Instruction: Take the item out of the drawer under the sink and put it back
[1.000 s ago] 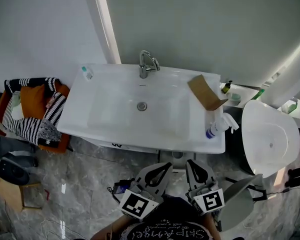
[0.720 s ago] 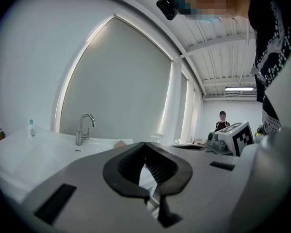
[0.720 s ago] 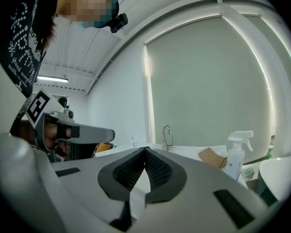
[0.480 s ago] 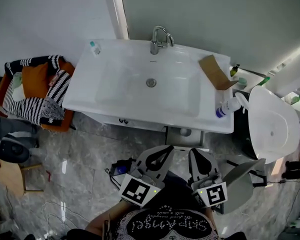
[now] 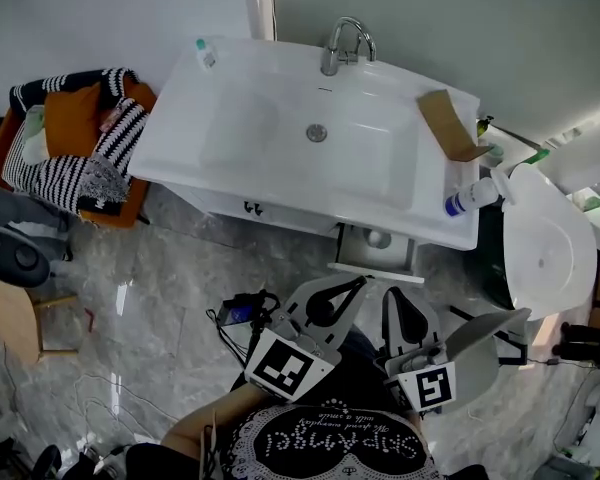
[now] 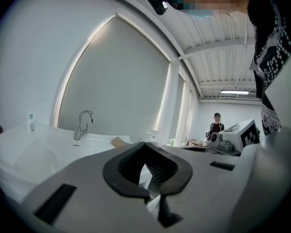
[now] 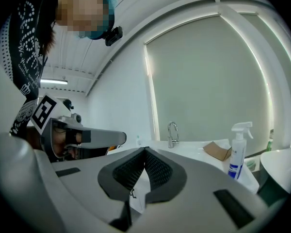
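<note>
Under the front edge of the white sink (image 5: pixel 230 158), right of its middle, a small grey drawer (image 5: pixel 375 255) stands pulled out. Something round and pale lies in it; I cannot tell what. My left gripper (image 5: pixel 353 286) (image 6: pixel 145 145) is held low in front of the drawer, a little short of it, jaws shut and empty. Beside it on the right, my right gripper (image 5: pixel 400 298) (image 7: pixel 145 150) is also shut on nothing. Both point toward the sink. Each gripper view looks over the basin top to the faucet (image 6: pixel 82 123) (image 7: pixel 172 132).
On the sink's right end lie a cardboard piece (image 5: pixel 450 123) and a spray bottle (image 5: pixel 472 198); a small bottle (image 5: pixel 205 53) stands at its left back corner. A white toilet (image 5: pixel 540 253) is at the right, and a chair with striped cloth (image 5: pixel 70 143) at the left. Cables (image 5: pixel 238 313) trail on the marble floor.
In the head view the sink has slid upward and to the right, and more of the pulled-out drawer shows below its edge. Both grippers stay shut, side by side.
</note>
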Action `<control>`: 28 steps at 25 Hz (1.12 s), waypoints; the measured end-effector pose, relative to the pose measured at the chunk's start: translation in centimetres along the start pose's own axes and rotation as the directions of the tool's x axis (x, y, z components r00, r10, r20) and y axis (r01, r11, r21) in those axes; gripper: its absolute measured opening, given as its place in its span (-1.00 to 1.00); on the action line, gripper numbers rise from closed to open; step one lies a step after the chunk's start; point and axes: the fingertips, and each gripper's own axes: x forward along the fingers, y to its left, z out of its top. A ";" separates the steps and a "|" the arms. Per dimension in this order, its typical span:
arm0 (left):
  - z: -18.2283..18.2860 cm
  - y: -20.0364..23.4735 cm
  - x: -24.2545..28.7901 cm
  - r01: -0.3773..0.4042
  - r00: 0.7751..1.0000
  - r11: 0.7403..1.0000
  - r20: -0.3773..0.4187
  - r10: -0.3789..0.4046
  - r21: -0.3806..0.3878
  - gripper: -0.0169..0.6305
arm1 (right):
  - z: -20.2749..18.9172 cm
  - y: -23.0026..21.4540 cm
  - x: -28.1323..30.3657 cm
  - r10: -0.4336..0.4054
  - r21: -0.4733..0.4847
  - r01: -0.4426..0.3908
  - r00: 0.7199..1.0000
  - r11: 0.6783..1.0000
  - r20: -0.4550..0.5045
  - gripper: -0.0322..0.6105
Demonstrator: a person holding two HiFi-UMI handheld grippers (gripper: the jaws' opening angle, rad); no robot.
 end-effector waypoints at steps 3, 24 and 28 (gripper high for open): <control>-0.4 -0.1 -0.1 0.008 1.000 1.000 -0.004 -0.008 0.001 -0.94 | -0.3 0.6 0.1 0.010 0.000 -0.010 1.000 1.000 0.001 -0.85; -0.8 -1.4 0.2 0.083 0.997 0.996 -0.001 -0.083 -0.013 -0.94 | -1.0 1.0 -0.6 -0.006 0.041 0.006 1.000 0.999 0.016 -0.84; -0.9 -1.1 -0.1 0.091 0.996 0.996 -0.001 -0.091 -0.010 -0.94 | -0.9 1.3 -0.5 -0.016 0.031 0.016 1.000 0.999 0.019 -0.84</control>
